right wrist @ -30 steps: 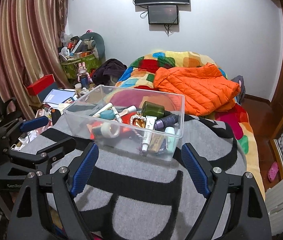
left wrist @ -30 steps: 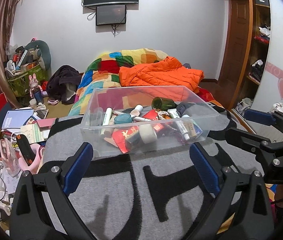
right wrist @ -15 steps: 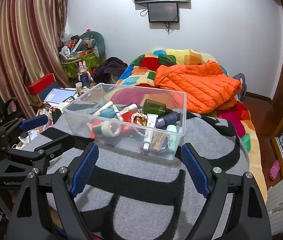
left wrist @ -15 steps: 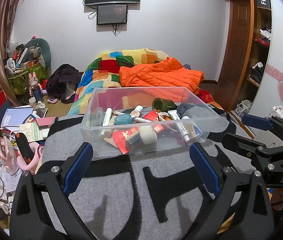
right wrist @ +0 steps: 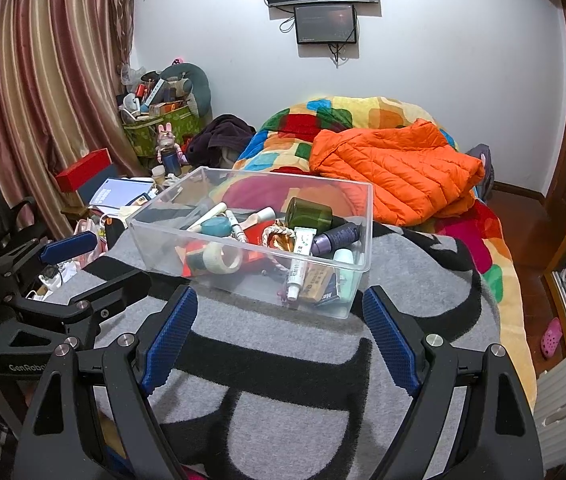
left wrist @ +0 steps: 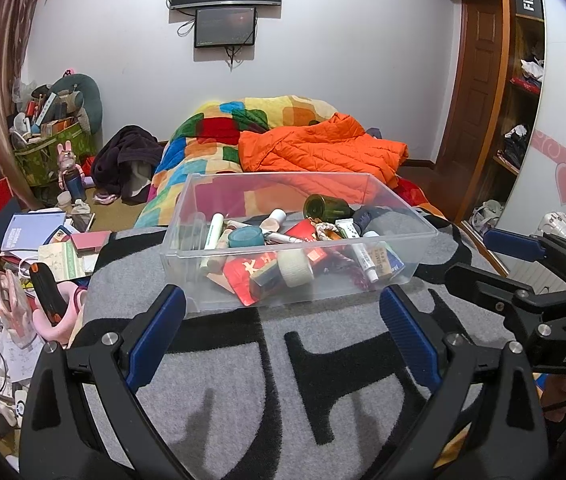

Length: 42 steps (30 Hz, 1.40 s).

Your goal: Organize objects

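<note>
- A clear plastic bin (left wrist: 295, 240) is sitting at the frame's centre on a grey-and-black blanket (left wrist: 283, 380); it is holding a green jar (left wrist: 325, 208), a tape roll (left wrist: 293, 266) and tubes
- The left gripper (left wrist: 281, 320) is hovering wide open below the bin, gripping nothing; the right gripper (right wrist: 279, 332) is likewise gaping, empty
- An orange jacket (right wrist: 395, 168) is lying beyond the bin

Labels on the tubes (right wrist: 298, 264) inside the clear bin (left wrist: 423, 236) are too small to read.

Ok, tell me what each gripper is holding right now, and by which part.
Nothing is held. The left gripper and right gripper are both open and empty, short of the clear bin on the gray blanket.
</note>
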### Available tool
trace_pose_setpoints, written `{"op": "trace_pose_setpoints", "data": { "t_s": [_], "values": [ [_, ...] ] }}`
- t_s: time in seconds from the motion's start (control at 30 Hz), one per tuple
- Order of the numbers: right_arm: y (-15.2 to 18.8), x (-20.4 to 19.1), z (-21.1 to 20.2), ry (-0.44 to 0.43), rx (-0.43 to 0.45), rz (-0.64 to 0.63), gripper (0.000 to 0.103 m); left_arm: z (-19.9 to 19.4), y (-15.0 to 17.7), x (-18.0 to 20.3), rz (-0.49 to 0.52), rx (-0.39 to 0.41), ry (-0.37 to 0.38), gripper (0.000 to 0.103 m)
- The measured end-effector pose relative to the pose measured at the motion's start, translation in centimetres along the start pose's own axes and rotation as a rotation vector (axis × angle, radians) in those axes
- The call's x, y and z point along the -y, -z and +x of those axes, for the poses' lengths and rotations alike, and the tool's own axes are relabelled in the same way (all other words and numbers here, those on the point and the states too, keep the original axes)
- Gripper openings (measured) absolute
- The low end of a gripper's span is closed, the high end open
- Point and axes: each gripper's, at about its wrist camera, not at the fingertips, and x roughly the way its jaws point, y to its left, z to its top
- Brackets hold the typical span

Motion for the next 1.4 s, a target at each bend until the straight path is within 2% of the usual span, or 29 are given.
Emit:
{"op": "trace_pose_setpoints", "data": {
  "t_s": [1.1,1.4],
  "values": [
    [-0.03,0.02,0.02,-0.001,-0.004,0.004,0.083,0.19,0.14,0.22,-0.008,-0.008,0.007,0.101],
    [0.14,-0.13,0.12,-0.006,-0.008,0.015,0.083,0.44,0.31,-0.16,-0.029,-0.028,0.049,0.101]
  ]
}}
